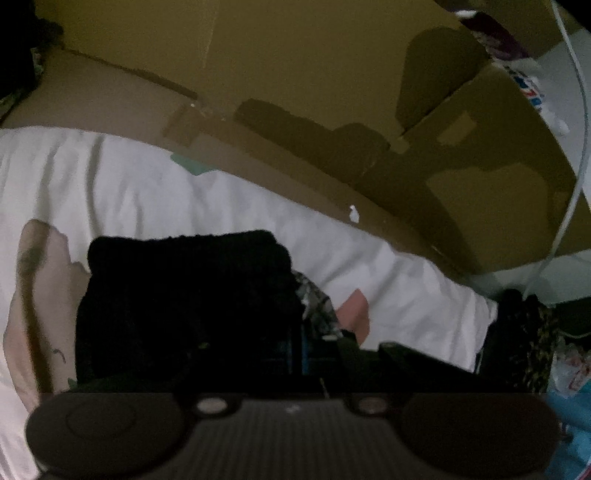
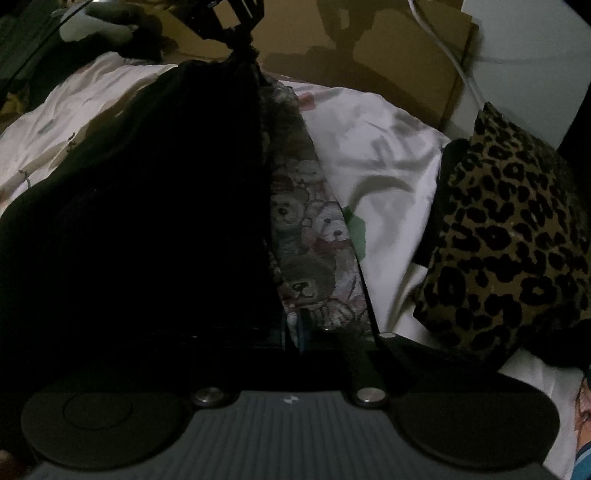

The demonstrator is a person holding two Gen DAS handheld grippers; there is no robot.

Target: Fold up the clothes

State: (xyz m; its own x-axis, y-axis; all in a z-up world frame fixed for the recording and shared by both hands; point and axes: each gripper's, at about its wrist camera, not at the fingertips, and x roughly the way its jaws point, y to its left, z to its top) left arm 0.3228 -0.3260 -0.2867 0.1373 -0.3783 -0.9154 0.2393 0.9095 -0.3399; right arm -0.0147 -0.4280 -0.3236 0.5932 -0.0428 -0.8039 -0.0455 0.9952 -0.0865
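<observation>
A black garment (image 1: 184,295) with a teddy-bear print lining (image 1: 316,302) hangs over the white bed sheet (image 1: 147,192). In the left wrist view my left gripper (image 1: 301,347) is shut on its edge, and the dark cloth hides the fingertips. The right wrist view shows the same garment (image 2: 147,221) stretched away from me, with the bear lining (image 2: 306,240) along its right side. My right gripper (image 2: 295,332) is shut on the near end. At the far end the left gripper (image 2: 236,33) pinches the cloth from above.
A leopard-print cushion (image 2: 509,240) lies on the sheet (image 2: 388,177) to the right of the garment. A large cardboard box (image 1: 295,74) stands behind the bed, with a white cable (image 1: 576,147) hanging at its right. Blue fabric (image 1: 576,424) sits at the lower right.
</observation>
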